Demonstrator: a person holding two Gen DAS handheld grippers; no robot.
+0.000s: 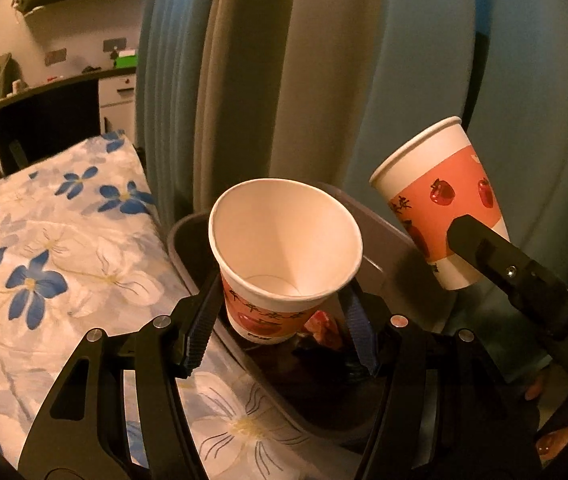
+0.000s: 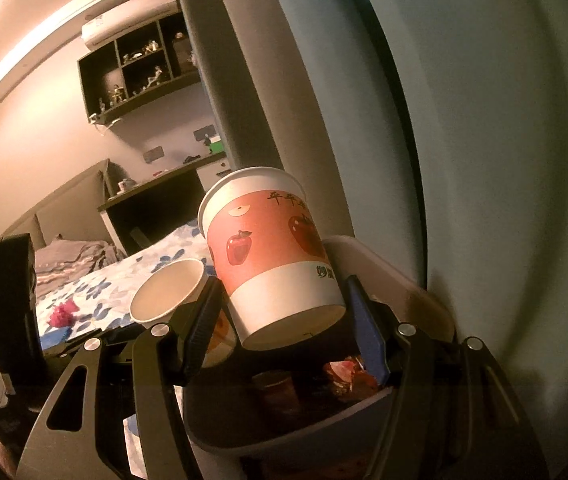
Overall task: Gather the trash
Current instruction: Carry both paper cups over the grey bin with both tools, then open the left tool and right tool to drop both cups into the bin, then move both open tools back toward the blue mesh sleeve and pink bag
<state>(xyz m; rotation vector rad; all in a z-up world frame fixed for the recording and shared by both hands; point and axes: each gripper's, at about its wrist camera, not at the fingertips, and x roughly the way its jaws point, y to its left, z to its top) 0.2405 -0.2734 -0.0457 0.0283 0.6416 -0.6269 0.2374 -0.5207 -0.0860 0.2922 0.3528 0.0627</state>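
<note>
Each gripper clamps a smooth, tapered paper cup above the grey plastic bin (image 1: 187, 236): the left gripper (image 1: 279, 332) holds one cup (image 1: 284, 248), the right gripper (image 2: 284, 320) the other (image 2: 271, 252). Neither is dropped yet (crumpled wrappers (image 2: 348, 376) already lie inside). Beyond, pink scrap (image 2: 61, 314) remains on the floral bedspread (image 1: 63, 240).

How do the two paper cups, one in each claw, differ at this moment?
The left claw's cup tips its mouth toward the left wrist camera, showing an empty white inside; the right claw's cup leans away in that view, showing only its outer wall. The left claw's cup hangs directly over the grey bin, while the right claw's cup sits higher, toward the bin's right rim. Both carry the same orange band with red apples and are gripped low on the wall.
</note>
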